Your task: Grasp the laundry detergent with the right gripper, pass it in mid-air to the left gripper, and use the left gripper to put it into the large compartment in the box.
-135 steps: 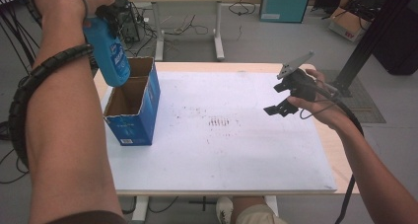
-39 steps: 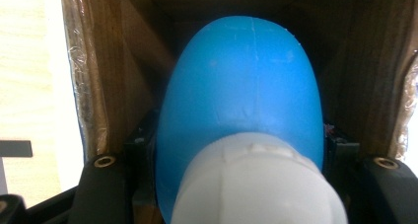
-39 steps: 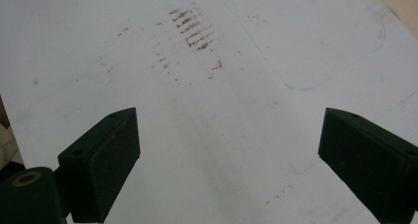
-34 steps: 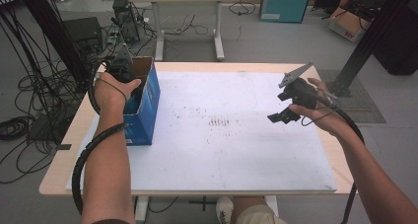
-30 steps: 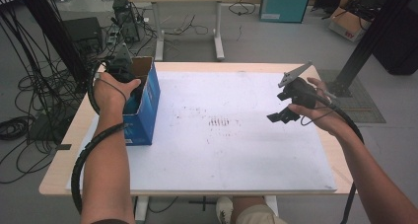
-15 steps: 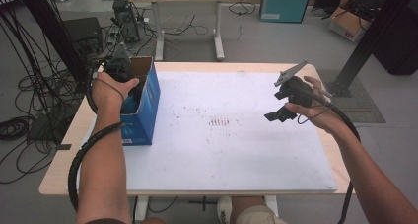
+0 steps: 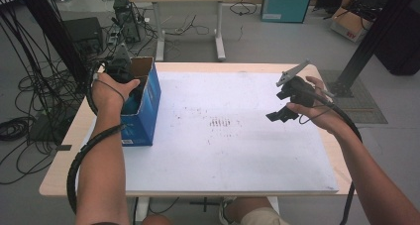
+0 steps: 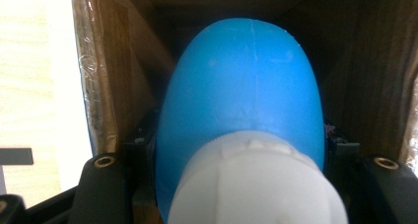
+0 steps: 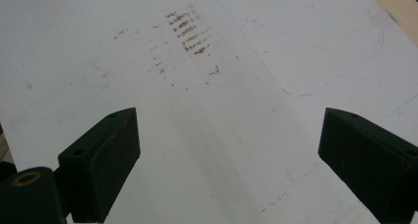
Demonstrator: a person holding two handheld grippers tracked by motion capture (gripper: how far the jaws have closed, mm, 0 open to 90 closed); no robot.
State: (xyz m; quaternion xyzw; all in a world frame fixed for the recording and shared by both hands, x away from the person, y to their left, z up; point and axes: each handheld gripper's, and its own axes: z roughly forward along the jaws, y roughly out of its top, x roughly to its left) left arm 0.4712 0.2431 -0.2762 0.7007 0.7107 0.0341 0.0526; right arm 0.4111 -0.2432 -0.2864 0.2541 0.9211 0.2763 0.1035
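Bottle (image 8: 241, 110) (blue, white cap) sits pinched in my left gripper (image 7: 121, 69) inside the box (image 7: 143, 111), frame's left; right gripper (image 9: 229, 160) jaws spread.

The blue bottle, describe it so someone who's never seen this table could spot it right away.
Start at the white-topped table and find the open blue cardboard box standing near its left edge. Inside that box, the left gripper holds the blue bottle. Its smooth blue plastic body and white cap set it apart from the brown cardboard walls around it.
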